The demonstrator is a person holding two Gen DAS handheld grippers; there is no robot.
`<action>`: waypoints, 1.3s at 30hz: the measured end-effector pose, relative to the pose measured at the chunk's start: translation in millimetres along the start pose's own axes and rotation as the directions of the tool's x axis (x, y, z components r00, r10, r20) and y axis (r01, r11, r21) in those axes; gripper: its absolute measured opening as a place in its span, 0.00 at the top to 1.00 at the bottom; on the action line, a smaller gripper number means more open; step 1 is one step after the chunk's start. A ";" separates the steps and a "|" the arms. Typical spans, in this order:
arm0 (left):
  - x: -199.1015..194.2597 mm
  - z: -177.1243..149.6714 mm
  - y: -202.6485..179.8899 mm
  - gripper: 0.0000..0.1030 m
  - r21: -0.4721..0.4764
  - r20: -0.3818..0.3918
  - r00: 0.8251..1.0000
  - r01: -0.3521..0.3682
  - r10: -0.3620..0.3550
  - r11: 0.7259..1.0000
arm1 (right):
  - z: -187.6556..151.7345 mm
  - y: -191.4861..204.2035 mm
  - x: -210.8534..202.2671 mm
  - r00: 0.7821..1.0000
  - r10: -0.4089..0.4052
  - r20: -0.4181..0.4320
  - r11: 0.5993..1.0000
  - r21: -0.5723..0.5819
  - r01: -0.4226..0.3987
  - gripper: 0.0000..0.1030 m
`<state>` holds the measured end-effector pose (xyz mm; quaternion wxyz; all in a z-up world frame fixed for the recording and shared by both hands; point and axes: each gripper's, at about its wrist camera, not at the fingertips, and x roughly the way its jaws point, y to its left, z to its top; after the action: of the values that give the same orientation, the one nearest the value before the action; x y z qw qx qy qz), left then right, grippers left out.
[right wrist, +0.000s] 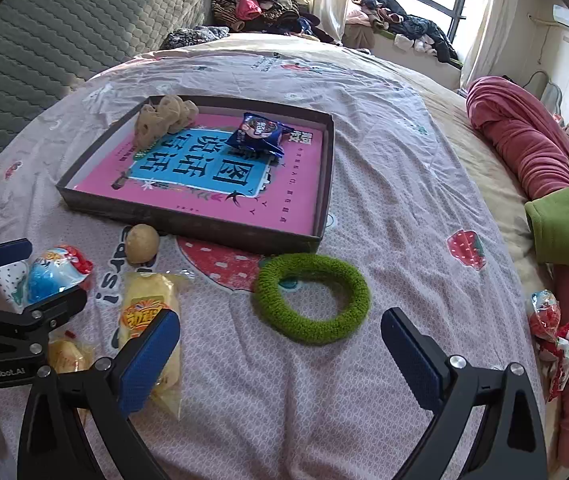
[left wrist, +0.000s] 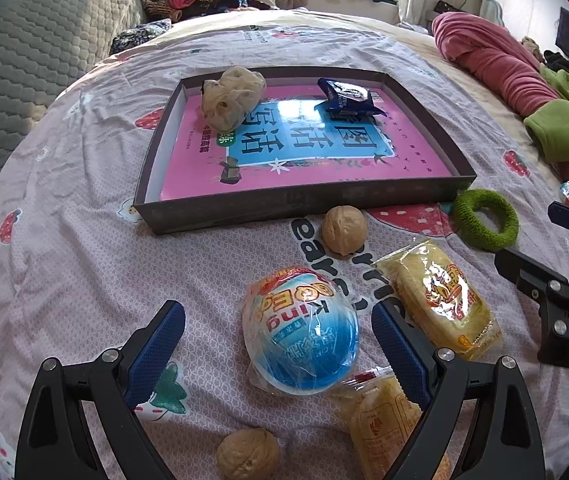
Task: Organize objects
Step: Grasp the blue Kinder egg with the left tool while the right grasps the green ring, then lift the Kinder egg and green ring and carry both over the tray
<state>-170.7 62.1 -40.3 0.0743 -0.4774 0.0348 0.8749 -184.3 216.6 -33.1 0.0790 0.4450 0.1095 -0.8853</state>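
Step in hand: gathering loose items from the bed into the tray (left wrist: 156,216).
Left gripper (left wrist: 278,344): jaws wide open, empty, straddling the blue toy egg (left wrist: 302,340) on the bedsheet.
Right gripper (right wrist: 280,352): jaws wide open, empty, just short of the green ring (right wrist: 311,300).
Next move: probably close on the egg and lift it over the tray wall.

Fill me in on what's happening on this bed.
A person holding two grippers is sorting small things into a shallow tray. A beige scrunchie and a blue snack packet already lie in it. The left gripper, open, straddles a blue plastic egg. The right gripper, open, hovers near a green ring. Walnuts and yellow cakes remain outside.
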 end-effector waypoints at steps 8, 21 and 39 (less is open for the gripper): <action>9.4 1.1 3.5 0.08 -0.005 -0.009 1.000 -0.001 0.001 1.000 | 1.2 -7.8 20.1 1.000 -0.012 -0.029 1.000 0.008 0.013 0.01; 27.3 0.0 8.5 0.22 -0.017 -0.039 0.999 -0.013 0.012 1.000 | 0.7 -19.1 64.0 0.993 0.019 -0.113 0.999 0.052 -0.013 0.17; 16.5 -0.3 5.2 0.47 -0.031 -0.023 1.000 0.009 -0.010 0.999 | -2.2 -26.5 41.1 0.995 0.079 -0.068 0.995 0.071 -0.074 0.79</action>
<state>-180.1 58.6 -54.4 0.0706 -0.4886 0.0199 0.8694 -213.3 241.0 -64.2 0.0938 0.4825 0.0649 -0.8685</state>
